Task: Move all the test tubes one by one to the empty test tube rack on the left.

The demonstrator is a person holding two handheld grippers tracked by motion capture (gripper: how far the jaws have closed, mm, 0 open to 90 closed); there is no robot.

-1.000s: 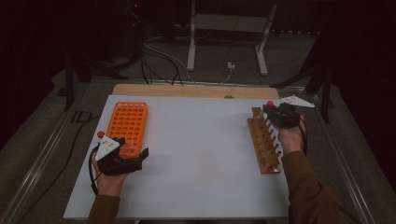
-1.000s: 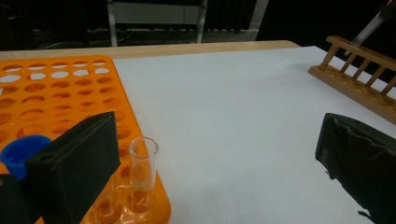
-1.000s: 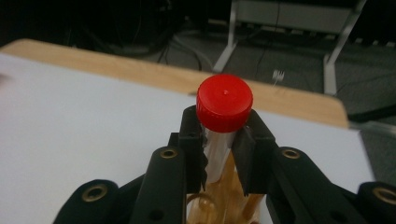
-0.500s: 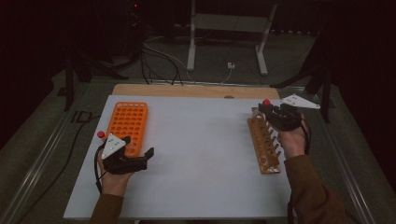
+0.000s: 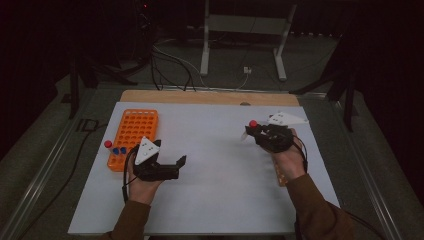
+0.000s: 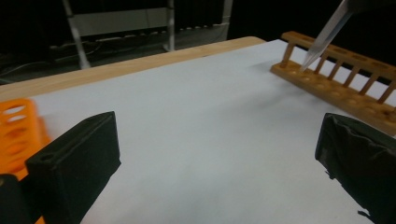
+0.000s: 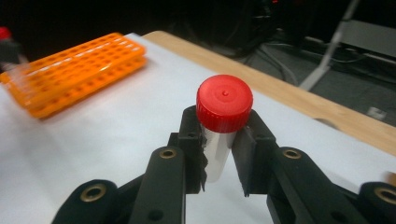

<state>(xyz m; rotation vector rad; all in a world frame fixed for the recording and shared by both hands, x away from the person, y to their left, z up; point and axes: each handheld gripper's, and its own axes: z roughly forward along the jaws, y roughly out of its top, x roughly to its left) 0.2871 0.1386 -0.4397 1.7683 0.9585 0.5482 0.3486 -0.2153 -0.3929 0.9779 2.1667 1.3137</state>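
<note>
Red-capped clear plastic tube (image 7: 223,126) sits clamped in our right claw (image 7: 219,154); the orange plastic rack (image 5: 134,136) lies far left, beside our wide-open, empty left claw (image 5: 176,165).

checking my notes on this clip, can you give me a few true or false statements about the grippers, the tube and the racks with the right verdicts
1. The right gripper grips a red-capped tube. True.
2. The left gripper holds a tube. False: its jaws stand wide apart with nothing between them.
3. The orange rack lies on the person's left side of the white table. True.
4. The held tube sits in the wooden rack. False: it is up in the air, clear of the rack.
5. The tube's cap is blue. False: it is red.
</note>
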